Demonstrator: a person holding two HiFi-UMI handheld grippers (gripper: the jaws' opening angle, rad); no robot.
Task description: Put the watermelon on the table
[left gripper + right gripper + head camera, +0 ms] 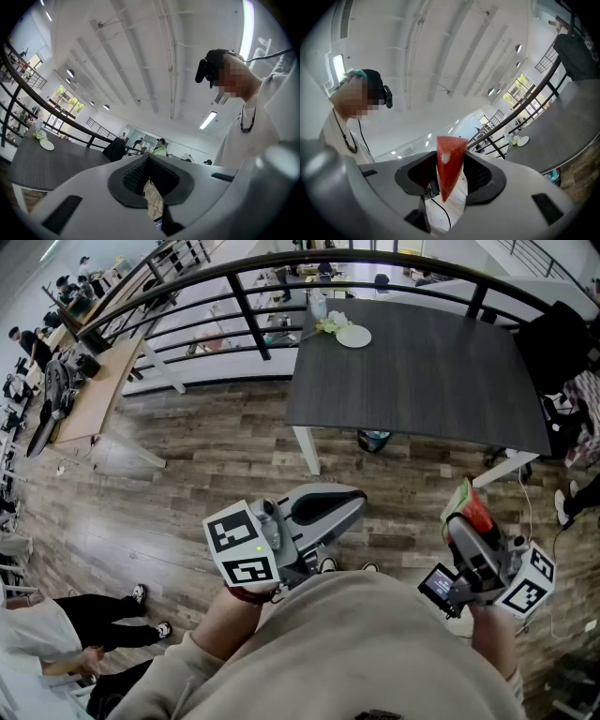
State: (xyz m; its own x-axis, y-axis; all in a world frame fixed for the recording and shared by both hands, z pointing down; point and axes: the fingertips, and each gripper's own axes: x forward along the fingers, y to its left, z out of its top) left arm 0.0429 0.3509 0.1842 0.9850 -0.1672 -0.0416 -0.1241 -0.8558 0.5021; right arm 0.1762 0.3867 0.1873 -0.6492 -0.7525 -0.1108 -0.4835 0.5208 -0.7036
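A dark grey table (422, 371) stands on a wood-plank floor (206, 465), with its far side along a black railing (244, 306). At the table's far left corner lies a white plate (353, 336), with a pale green item (330, 324) just beside it. Well short of the table's near edge, the right gripper (451, 174) clamps a red watermelon wedge (449, 154) between part-open jaws. The left gripper (149, 161) has its jaws together, holding nothing.
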